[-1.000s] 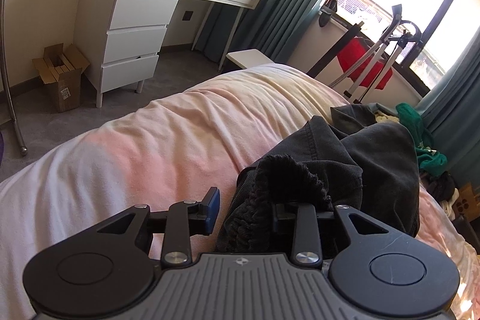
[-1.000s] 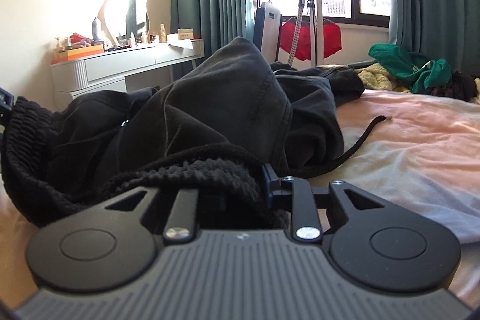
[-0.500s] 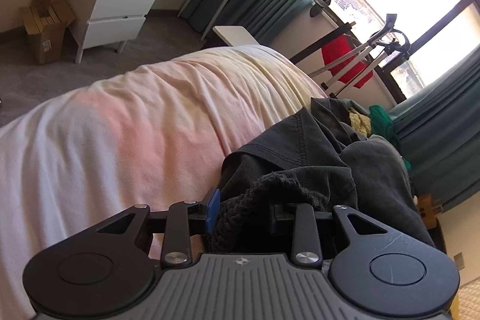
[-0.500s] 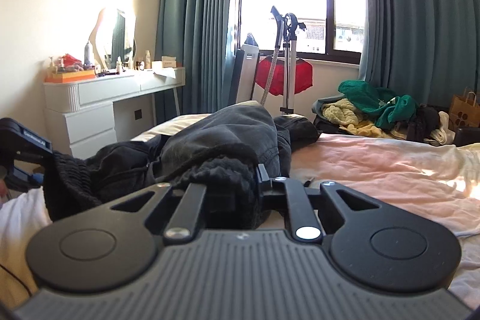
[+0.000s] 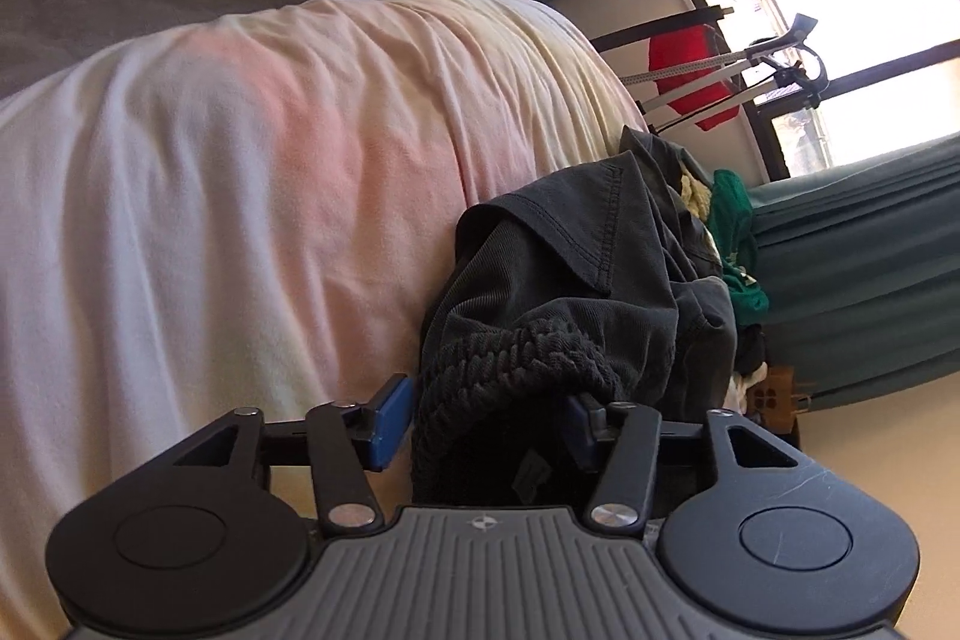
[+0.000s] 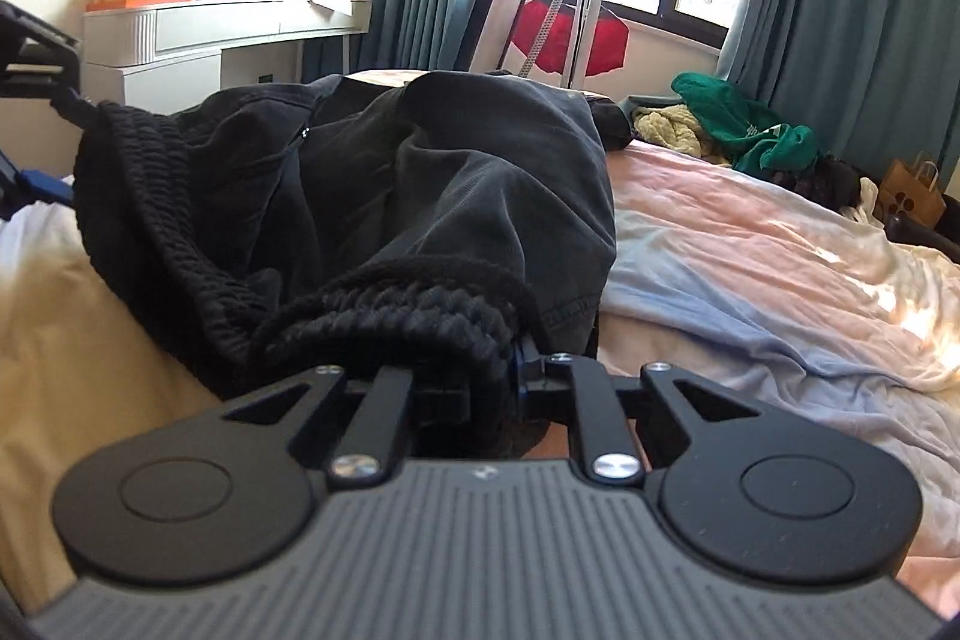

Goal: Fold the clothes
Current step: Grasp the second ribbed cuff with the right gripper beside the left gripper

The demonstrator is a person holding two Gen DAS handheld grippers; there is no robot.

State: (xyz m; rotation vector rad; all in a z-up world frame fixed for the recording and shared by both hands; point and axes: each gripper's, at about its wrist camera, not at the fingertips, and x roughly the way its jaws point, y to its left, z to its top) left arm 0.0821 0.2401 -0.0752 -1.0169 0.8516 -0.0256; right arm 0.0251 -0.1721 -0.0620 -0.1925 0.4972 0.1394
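A dark grey garment with a black ribbed waistband lies bunched on the pink and white bed sheet. My left gripper has its blue pads on either side of the waistband, holding it. In the right wrist view the same garment spreads ahead, and my right gripper is shut on another stretch of the waistband. The left gripper shows at the left edge of that view, holding the band's far end.
A pile of clothes, green and cream, lies at the far side of the bed. A white dresser, teal curtains, a clothes stand with a red garment and a paper bag surround the bed.
Both grippers have moved with the waistband; the left camera has tilted down and rolled, and the garment now lies lower and more spread across the bed.
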